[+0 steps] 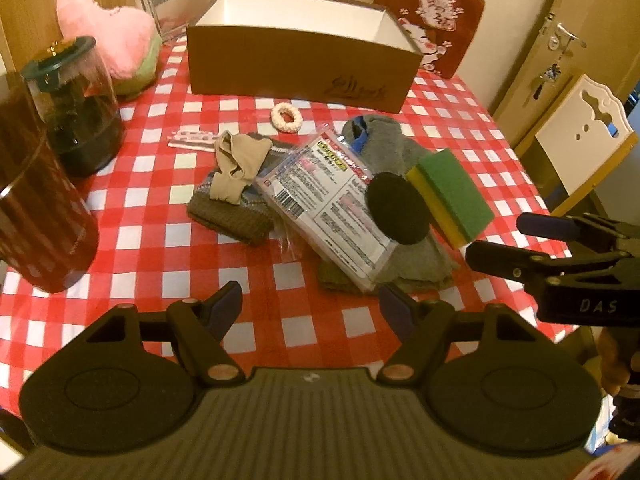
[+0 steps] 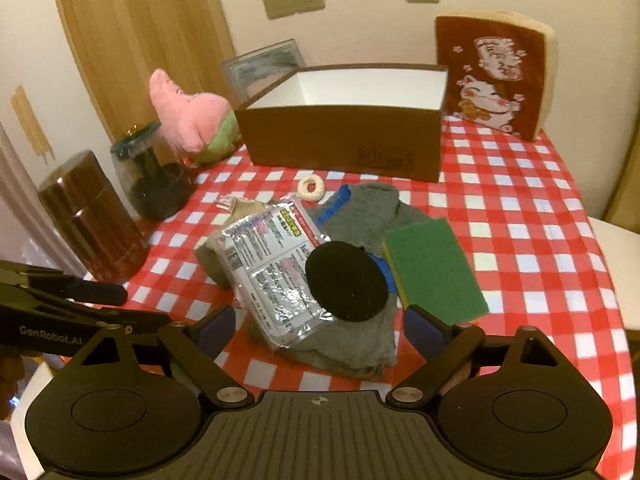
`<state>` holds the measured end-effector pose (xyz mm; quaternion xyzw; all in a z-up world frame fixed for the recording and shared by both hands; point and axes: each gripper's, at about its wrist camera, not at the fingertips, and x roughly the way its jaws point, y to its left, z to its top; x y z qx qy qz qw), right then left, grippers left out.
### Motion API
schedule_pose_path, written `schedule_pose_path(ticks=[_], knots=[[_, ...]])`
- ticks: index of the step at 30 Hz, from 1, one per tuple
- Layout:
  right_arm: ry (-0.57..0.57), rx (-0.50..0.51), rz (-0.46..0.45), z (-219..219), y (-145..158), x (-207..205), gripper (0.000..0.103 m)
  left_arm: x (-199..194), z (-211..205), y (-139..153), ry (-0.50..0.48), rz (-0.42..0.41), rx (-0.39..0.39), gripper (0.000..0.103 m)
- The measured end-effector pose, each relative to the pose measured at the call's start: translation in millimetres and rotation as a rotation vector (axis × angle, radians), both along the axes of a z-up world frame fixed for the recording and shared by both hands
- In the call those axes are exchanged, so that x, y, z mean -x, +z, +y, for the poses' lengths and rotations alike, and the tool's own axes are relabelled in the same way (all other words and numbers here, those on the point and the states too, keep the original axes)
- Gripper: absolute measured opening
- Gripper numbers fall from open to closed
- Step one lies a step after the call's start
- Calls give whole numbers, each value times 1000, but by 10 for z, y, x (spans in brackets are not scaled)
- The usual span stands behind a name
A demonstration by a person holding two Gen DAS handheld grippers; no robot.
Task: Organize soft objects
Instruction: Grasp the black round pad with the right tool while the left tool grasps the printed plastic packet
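Observation:
A pile of soft things lies mid-table: grey cloth (image 1: 384,144) (image 2: 360,212), a plastic packet (image 1: 332,196) (image 2: 272,256), a black round pad (image 1: 398,208) (image 2: 346,280), a green-yellow sponge (image 1: 452,192) (image 2: 432,268), a beige stocking (image 1: 236,168) on a knitted sock (image 1: 232,216), and a white scrunchie (image 1: 286,118) (image 2: 313,189). An open brown box (image 1: 300,68) (image 2: 340,140) stands behind. My left gripper (image 1: 310,304) is open and empty, just before the pile. My right gripper (image 2: 320,328) is open and empty at the pile's near edge.
A pink plush (image 1: 108,36) (image 2: 188,116), a dark jar (image 1: 76,108) (image 2: 152,176) and a brown canister (image 1: 36,216) (image 2: 92,220) stand at the left. A red cat cushion (image 1: 432,20) (image 2: 496,76) leans behind the box. A white chair (image 1: 580,136) stands right.

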<state>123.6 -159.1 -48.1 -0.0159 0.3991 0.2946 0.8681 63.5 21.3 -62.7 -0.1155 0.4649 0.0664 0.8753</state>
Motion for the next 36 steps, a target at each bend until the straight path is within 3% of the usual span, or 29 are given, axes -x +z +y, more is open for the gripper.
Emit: schedule_pose_path(ticks=[15,29,36], knots=[[163,122,7,311,-559,-670,83,-465,215,-416,76,25,43,64],[393,273,-53,593,-826,-918,81,-704,300,-609,120,13,136,57],[413,246,-8,574,-888,-1038,66,-797,311,-708,139,20,194,50]])
